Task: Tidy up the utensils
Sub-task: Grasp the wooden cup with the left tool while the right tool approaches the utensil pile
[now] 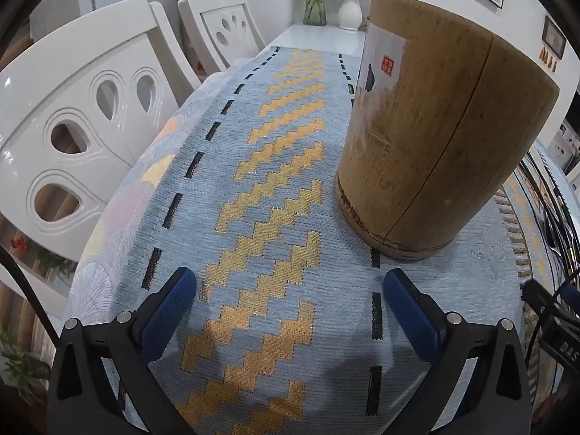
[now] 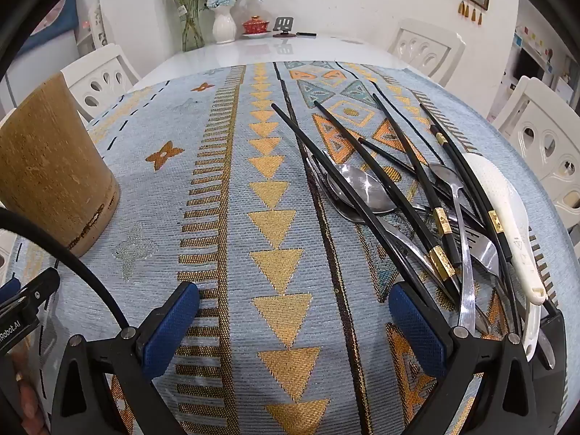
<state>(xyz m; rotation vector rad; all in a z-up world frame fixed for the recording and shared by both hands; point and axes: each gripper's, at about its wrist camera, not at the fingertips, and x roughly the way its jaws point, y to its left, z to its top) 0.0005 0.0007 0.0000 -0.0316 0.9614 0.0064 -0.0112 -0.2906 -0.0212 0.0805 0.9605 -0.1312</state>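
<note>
A tall bamboo holder (image 1: 435,127) stands upright on the patterned cloth, ahead and right of my left gripper (image 1: 290,290), which is open with nothing between its blue pads. The same holder (image 2: 50,170) shows at the left of the right wrist view. My right gripper (image 2: 293,304) is open over bare cloth. Just right of it lies a heap of utensils: several black chopsticks (image 2: 384,185) with gold bands, metal spoons (image 2: 362,188), a fork (image 2: 478,246) and a white plastic rice paddle (image 2: 507,214). The heap's near end rests on a black tray (image 2: 551,330).
White chairs (image 1: 83,127) stand along the table's left side, more chairs (image 2: 543,145) on the right. At the far end on the white tabletop (image 2: 275,50) are flower vases (image 2: 223,25), a red lidded cup (image 2: 255,25) and a phone stand. A cable (image 2: 72,261) crosses the lower left.
</note>
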